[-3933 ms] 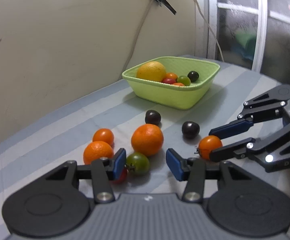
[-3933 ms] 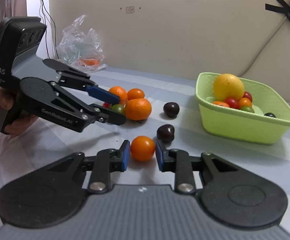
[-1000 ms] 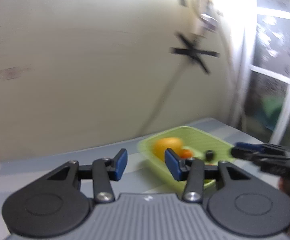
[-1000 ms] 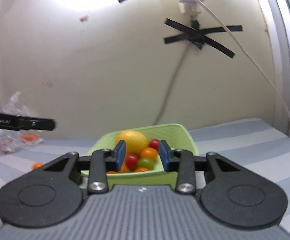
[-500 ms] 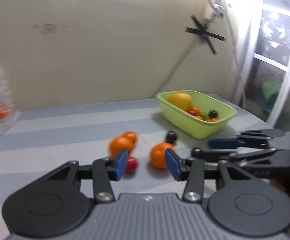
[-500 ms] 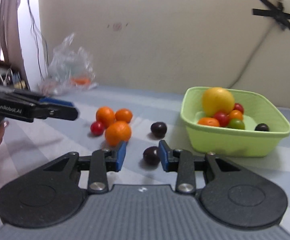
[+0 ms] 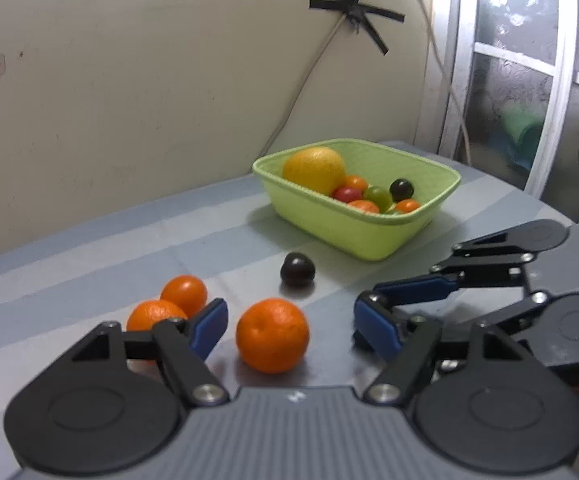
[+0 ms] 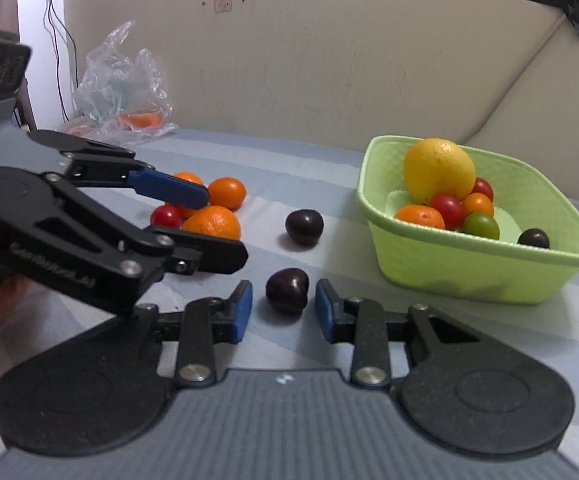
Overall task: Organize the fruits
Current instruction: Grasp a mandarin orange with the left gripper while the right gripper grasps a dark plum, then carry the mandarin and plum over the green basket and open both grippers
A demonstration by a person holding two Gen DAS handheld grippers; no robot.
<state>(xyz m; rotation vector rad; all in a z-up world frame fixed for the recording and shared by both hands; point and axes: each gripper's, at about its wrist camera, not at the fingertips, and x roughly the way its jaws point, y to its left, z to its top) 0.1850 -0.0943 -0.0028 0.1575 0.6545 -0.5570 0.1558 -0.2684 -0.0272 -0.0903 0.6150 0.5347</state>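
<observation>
A green basket (image 7: 369, 236) (image 8: 469, 268) holds a big yellow citrus (image 8: 439, 170) and several small fruits. On the striped cloth lie three oranges, one (image 7: 272, 335) between my left gripper's open fingers. My left gripper (image 7: 291, 328) is open and empty; it also shows in the right wrist view (image 8: 213, 228). My right gripper (image 8: 284, 308) is open around a dark plum (image 8: 287, 290), not touching it. It also shows in the left wrist view (image 7: 381, 312). A second plum (image 7: 297, 269) (image 8: 304, 227) lies nearer the basket. A red tomato (image 8: 166, 216) sits by the oranges.
A clear plastic bag (image 8: 123, 92) with orange contents lies at the back left by the wall. A cable and black tape (image 7: 353, 12) hang on the wall behind the basket. A window frame (image 7: 557, 80) stands at the right.
Both grippers have come down from the basket to the loose fruit. The left now frames an orange, the right frames a dark plum. The basket holds more fruit than 3.9 s ago.
</observation>
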